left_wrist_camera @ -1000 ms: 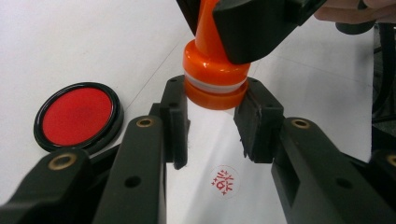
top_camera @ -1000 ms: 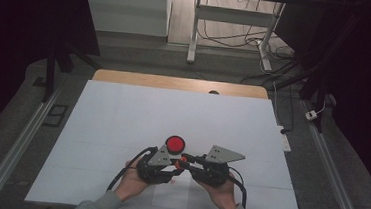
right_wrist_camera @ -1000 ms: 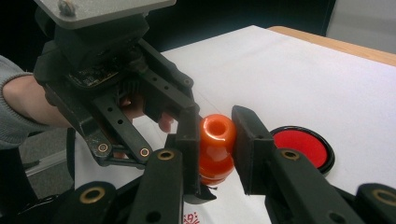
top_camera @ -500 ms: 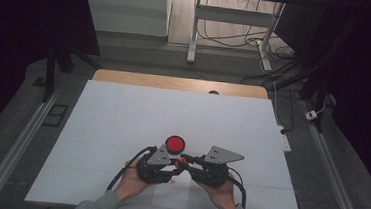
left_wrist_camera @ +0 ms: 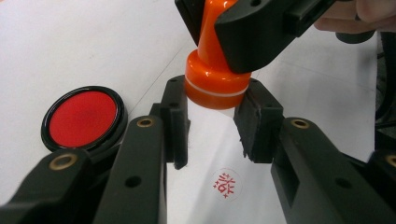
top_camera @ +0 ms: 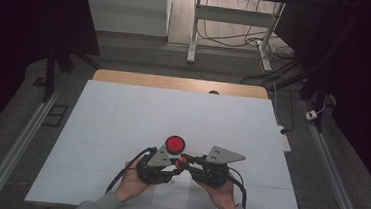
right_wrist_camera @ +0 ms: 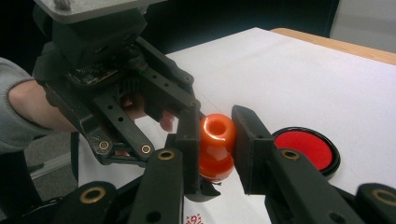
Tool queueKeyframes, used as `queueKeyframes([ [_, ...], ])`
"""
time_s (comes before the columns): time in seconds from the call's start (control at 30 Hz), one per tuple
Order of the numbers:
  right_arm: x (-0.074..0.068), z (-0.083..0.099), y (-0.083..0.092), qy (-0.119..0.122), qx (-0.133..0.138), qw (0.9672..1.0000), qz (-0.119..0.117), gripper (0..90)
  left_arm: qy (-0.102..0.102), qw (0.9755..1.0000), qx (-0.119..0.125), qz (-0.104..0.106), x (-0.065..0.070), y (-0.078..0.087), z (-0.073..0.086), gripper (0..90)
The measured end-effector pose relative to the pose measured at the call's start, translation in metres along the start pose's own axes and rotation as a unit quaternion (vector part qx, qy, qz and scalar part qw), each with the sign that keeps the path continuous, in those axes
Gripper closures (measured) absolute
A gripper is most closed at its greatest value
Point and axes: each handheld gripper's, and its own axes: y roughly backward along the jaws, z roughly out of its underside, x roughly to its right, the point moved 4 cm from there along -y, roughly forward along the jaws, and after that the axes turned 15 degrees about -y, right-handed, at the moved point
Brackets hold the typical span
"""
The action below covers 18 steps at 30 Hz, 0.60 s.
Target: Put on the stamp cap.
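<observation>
An orange stamp [left_wrist_camera: 215, 81] hangs just above the white sheet [top_camera: 122, 119], held from two sides. My left gripper [left_wrist_camera: 216, 100] is shut on its wide base, and my right gripper [right_wrist_camera: 217, 128] is shut on its rounded handle [right_wrist_camera: 217, 133]. In the high view the two grippers meet tip to tip near the table's front, left gripper [top_camera: 174, 167] and right gripper [top_camera: 184, 160], with the stamp [top_camera: 180, 163] between them. A round red ink pad [top_camera: 175, 144] in a black case lies open just beyond them. A red stamped mark [left_wrist_camera: 225, 183] shows on the paper under the stamp.
The white sheet covers most of the wooden table [top_camera: 175, 82]. Metal rails [top_camera: 14, 146] run along both sides of the table. A white table frame [top_camera: 194, 25] and cables stand on the floor beyond the far edge.
</observation>
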Motion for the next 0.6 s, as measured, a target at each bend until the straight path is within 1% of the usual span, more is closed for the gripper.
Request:
queueKeyframes([
  [0.27, -0.0001, 0.0001, 0.0010, -0.005, 0.007, 1.0000, -0.004, 72.6, -0.002, 1.0000, 0.006, -0.006, 0.0010, 0.0013, -0.0008, 65.9],
  [0.37, -0.0002, 0.0002, 0.0013, -0.008, 0.009, 0.9999, -0.007, 72.6, -0.001, 1.0000, 0.005, -0.005, 0.0012, 0.0015, -0.0008, 65.9],
  [0.53, -0.0008, 0.0012, 0.0009, -0.002, 0.010, 0.9999, -0.003, 72.7, -0.002, 1.0000, 0.004, -0.008, 0.0018, 0.0013, -0.0006, 65.9],
  [0.6, -0.0010, 0.0017, 0.0010, 0.000, 0.010, 0.9999, -0.003, 72.8, 0.000, 1.0000, 0.004, -0.006, 0.0018, 0.0014, -0.0005, 65.9],
])
